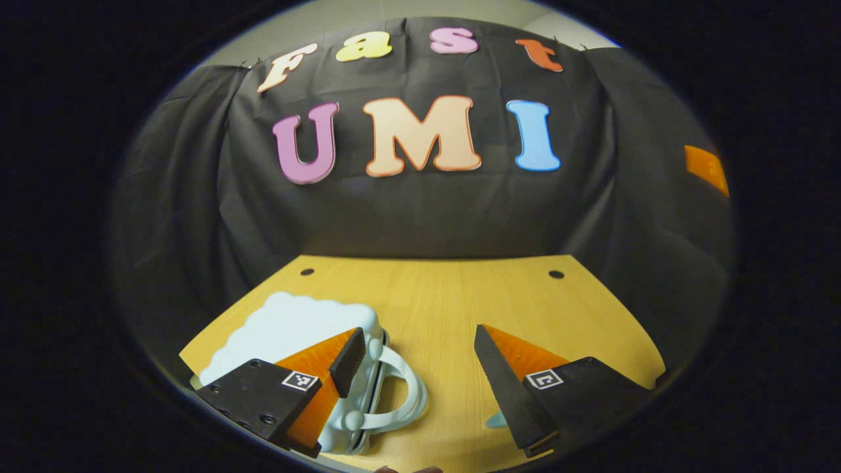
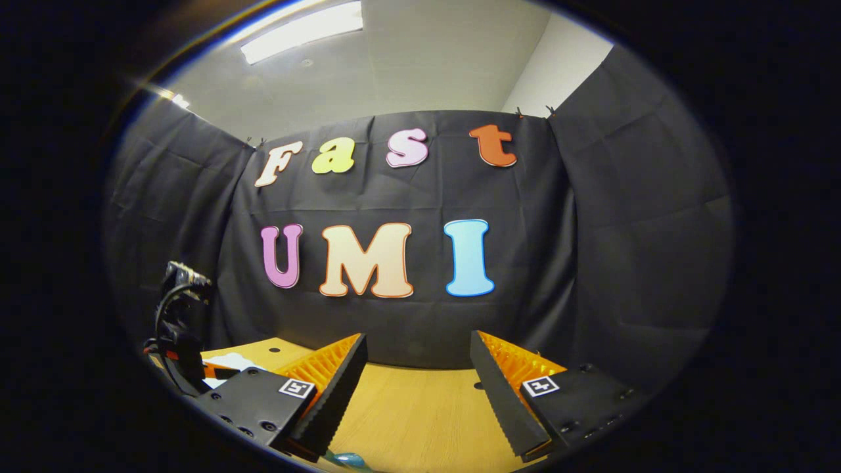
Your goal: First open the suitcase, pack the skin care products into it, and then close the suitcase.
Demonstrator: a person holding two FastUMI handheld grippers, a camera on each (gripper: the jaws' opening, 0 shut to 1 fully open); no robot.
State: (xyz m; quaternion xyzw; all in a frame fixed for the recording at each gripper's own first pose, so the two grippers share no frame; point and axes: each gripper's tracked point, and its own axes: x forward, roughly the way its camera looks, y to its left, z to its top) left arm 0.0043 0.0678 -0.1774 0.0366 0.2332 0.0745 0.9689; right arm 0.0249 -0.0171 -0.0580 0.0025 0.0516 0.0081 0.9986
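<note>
A small pale blue suitcase (image 1: 295, 325) with a looped handle (image 1: 401, 387) lies flat and closed on the wooden table (image 1: 433, 295), at the lower left of the left gripper view. My left gripper (image 1: 418, 335) is open; its left finger hangs over the case's handle end, the gap between the fingers is over bare table. A small teal item (image 1: 497, 420) peeks out beside its right finger. My right gripper (image 2: 418, 338) is open above the table with nothing between its fingers. A teal item (image 2: 348, 461) shows at the bottom edge there. The left gripper (image 2: 181, 328) with its cables stands at the far left.
Black cloth walls close the table on the back and both sides. Two small dark holes (image 1: 556, 274) mark the tabletop near its far edge. A white patch of the suitcase (image 2: 227, 360) shows behind the left gripper in the right gripper view.
</note>
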